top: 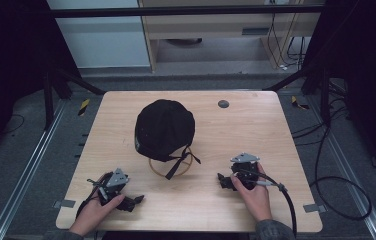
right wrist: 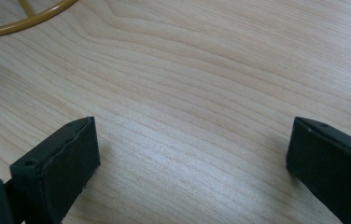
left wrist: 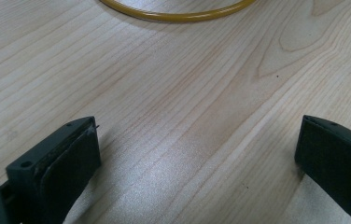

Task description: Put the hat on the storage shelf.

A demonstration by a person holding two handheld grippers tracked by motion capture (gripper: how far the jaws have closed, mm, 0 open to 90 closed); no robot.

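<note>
A black cap hangs on a yellow wire stand in the middle of the wooden table, its strap dangling over the ring. My left gripper lies near the front left, held by a hand and pointing right. In the left gripper view its jaws stand wide apart over bare wood, with the stand's ring farther ahead. My right gripper rests low at the front right, pointing left. Its jaws are open over bare wood, with the ring at the upper left.
A small grey round disc sits near the table's far edge. A black cable trails from the right gripper over the front edge. Dark frame bars stand at both back corners, and loose cables lie on the floor at the right.
</note>
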